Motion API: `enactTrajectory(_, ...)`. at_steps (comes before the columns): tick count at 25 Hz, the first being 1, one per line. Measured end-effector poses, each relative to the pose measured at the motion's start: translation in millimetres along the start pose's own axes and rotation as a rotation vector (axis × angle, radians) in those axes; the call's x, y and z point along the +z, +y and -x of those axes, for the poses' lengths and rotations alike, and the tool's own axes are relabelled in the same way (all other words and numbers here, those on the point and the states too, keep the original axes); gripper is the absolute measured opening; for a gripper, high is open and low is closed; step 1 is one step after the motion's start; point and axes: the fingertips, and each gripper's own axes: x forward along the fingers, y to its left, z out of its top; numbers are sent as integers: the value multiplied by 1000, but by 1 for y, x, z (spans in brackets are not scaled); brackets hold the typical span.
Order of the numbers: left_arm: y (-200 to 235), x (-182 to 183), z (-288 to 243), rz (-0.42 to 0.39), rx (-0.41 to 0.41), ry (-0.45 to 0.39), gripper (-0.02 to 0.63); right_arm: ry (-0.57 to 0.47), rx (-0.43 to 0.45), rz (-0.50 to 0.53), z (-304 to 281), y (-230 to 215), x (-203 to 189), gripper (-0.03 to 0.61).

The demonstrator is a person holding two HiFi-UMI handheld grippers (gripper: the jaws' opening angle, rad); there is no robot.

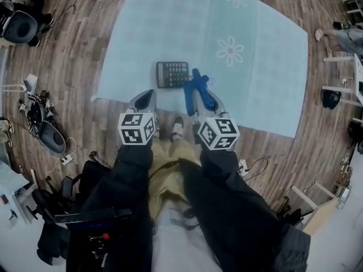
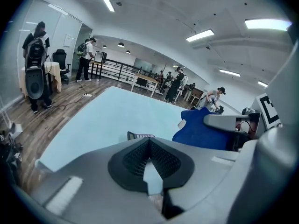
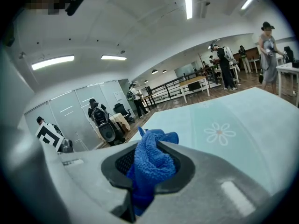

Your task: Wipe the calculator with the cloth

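The blue cloth [image 3: 152, 164] looks fluffy and matt, the dark calculator [image 1: 172, 74] plastic, the floor [image 1: 74, 55] wood-planked.

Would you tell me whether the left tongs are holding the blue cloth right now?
No, the blue cloth is clamped in the right tongs, while the left tongs are closed on nothing.

Head camera looking steeply down, high above mat [image 1: 266, 89]. Left gripper camera sitting low, facing level along mat, catching cloth [image 2: 201, 132] at frame right. Right gripper camera facing across same mat, cloth close ahead.
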Motion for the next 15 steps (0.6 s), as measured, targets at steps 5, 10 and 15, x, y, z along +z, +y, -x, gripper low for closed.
enactTrajectory(5,15,0,-14,10,3,25,2,27,-31,40,-23,-12,-3,55)
enactTrajectory(10,38,-1,-32,22,15,54,1,39,-65,102,-54,-33,1,55)
enactTrajectory(15,45,3,-41,33,14,66,0,50,-103,194,-79,-52,6,55)
